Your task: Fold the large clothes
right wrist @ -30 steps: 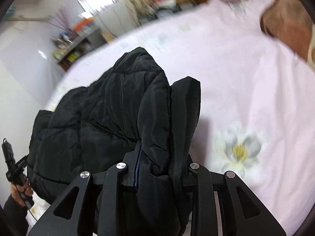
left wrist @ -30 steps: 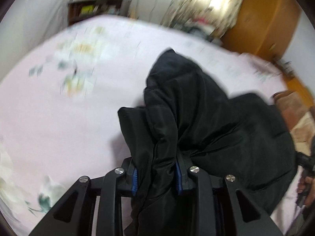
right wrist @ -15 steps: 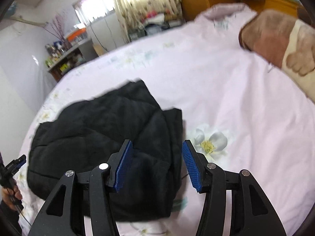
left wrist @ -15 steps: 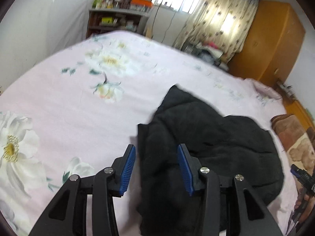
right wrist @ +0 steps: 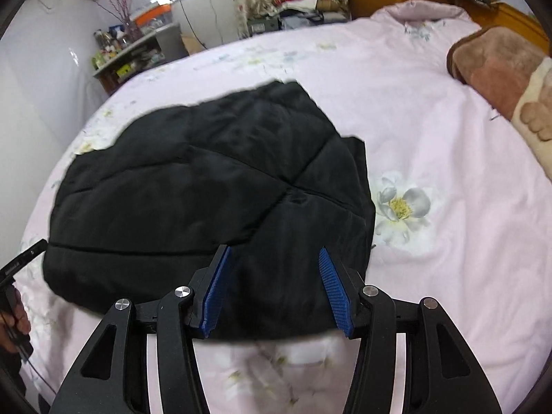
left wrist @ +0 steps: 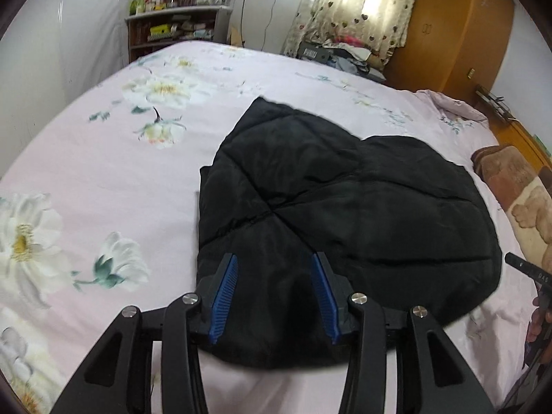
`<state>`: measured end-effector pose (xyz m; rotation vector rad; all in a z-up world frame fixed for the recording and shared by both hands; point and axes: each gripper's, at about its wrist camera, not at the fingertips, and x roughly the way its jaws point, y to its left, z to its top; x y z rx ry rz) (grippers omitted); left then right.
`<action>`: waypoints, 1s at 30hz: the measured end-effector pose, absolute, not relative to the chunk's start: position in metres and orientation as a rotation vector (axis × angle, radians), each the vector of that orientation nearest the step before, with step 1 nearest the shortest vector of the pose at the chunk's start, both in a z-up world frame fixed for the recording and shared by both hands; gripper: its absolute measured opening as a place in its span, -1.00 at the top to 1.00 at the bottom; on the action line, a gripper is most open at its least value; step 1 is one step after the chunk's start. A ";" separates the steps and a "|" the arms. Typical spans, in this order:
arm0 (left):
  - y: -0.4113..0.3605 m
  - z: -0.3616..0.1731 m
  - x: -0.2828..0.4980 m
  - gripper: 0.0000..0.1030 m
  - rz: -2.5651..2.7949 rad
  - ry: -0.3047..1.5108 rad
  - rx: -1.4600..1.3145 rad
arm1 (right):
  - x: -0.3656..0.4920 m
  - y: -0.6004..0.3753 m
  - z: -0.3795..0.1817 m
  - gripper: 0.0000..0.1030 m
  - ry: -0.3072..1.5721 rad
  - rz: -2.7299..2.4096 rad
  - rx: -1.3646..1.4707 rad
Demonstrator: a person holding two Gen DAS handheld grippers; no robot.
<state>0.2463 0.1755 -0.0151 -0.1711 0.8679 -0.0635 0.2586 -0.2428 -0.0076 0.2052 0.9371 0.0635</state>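
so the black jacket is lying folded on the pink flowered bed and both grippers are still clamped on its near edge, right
Not quite. The black jacket does lie folded on the pink flowered bed, but neither gripper is clamped on it. The left gripper and the right gripper have just opened, and their blue pads stand apart above the fabric without pressing on it. Each wrist view shows this for its own gripper.

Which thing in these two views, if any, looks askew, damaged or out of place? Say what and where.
Nothing looks damaged or spilled. The black jacket lies folded on the pink bedsheet, but its outline is uneven: the far corner juts out and the near edge bulges. Both the left gripper and the right gripper are open and hold nothing.
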 end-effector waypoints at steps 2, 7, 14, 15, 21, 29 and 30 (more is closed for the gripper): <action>0.170 -0.002 0.227 0.10 -0.069 0.853 -0.160 | 0.242 -0.237 0.004 -0.03 0.909 0.077 0.209; 0.155 0.022 0.175 -0.06 -0.091 0.818 -0.140 | 0.191 -0.216 0.032 -0.03 0.852 0.099 0.208; 0.132 0.046 0.101 -0.20 -0.095 0.809 -0.108 | 0.116 -0.188 0.059 -0.03 0.813 0.101 0.190; 0.129 0.049 0.090 -0.21 -0.094 0.806 -0.099 | 0.106 -0.185 0.062 -0.03 0.806 0.098 0.187; 0.114 0.058 0.039 -0.40 -0.099 0.800 -0.078 | 0.043 -0.165 0.074 -0.03 0.784 0.122 0.169; 0.104 0.058 -0.003 -0.44 -0.109 0.806 -0.056 | -0.005 -0.133 0.077 -0.03 0.780 0.164 0.076; 0.103 0.057 -0.006 -0.44 -0.106 0.806 -0.050 | -0.007 -0.130 0.076 -0.03 0.779 0.163 0.065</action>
